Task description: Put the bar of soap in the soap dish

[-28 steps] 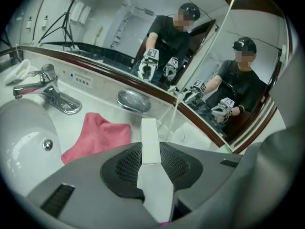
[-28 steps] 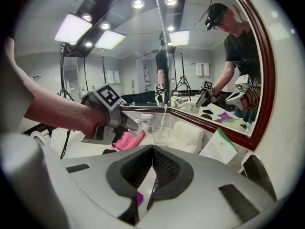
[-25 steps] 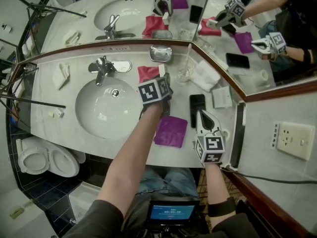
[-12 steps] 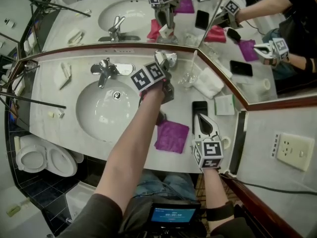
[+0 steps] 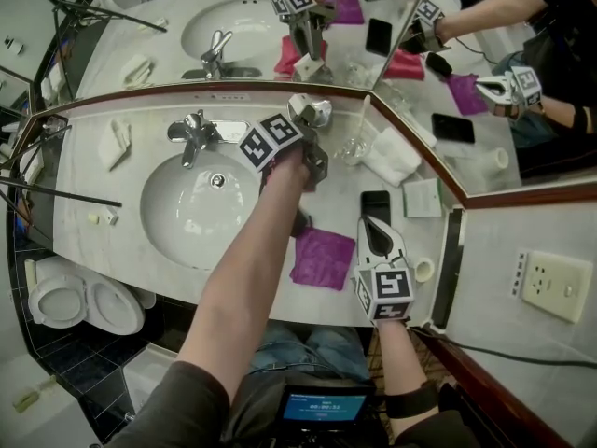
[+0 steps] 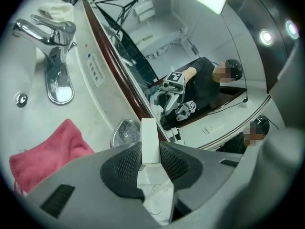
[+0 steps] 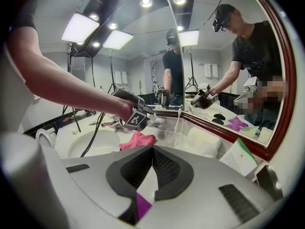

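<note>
The bar of soap (image 6: 148, 140) stands on end, pinched between the pads of the left gripper (image 6: 150, 152), just short of the soap dish (image 6: 123, 131), which sits hard against the mirror's wooden frame (image 6: 126, 86). A pink cloth (image 6: 44, 152) lies close beside the dish and a glass (image 5: 352, 145) stands to its right in the head view, with bare counter (image 6: 90, 109) running toward the faucet (image 6: 53, 46). The right gripper (image 7: 151, 152), its jaws closed on nothing, hangs well apart near the counter's front edge, beside the phone (image 5: 375, 202).
</note>
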Tool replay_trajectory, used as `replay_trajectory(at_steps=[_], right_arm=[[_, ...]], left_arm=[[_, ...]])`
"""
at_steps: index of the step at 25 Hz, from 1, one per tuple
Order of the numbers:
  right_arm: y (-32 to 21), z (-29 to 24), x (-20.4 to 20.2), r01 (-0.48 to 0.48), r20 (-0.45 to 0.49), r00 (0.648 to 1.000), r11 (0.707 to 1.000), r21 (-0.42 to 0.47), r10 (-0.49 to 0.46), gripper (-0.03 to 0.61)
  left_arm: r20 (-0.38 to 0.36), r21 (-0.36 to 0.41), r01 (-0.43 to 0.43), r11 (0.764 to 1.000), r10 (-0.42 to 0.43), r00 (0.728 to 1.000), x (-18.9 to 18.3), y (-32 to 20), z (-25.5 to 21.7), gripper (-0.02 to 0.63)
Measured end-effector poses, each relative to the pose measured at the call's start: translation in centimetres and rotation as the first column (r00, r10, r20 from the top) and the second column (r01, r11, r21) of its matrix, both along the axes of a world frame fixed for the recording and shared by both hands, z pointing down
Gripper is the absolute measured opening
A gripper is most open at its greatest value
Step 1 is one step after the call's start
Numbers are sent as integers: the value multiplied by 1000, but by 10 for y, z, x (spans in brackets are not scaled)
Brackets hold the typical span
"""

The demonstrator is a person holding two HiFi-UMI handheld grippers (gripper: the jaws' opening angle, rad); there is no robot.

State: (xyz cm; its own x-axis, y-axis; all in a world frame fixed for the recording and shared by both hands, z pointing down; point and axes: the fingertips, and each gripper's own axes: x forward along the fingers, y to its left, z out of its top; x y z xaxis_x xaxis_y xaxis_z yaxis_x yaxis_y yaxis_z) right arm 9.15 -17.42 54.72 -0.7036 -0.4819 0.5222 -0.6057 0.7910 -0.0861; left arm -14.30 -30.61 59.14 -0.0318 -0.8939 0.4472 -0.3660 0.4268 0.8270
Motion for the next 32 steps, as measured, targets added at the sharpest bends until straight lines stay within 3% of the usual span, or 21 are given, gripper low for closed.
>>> replay_trajectory(at_steps=[10,13,15,29,30,32], right_arm=[[-2,-3,11,-14,-3,1000,1000,6,14,17],[-2,-2,14,-17,-2,1000,1000,5,17,17],[-1,-2,15,-16,-2,1000,1000,3,16,17],[10,-6,8,-7,5,1000,1000,-2,7,17],[10,-7,7,-9,9,1000,1000,-2,9,16],[10,-9,6,-15,15,1000,1000,5,15,17]], left_arm=[[-123,-9,41,999,-42,991,0,-5,15,126],[-134,6,23,1000,-22,991,1,-8,12,226],[-133,10,18,1000,-16,991,1,-8,10,255],[-98,28,24,999,-21,995,-8,8,-12,250],[-98,38,25,999,-21,995,-8,11,-17,240],[-87,47,30,998,-26,996,-9,20,-28,149]])
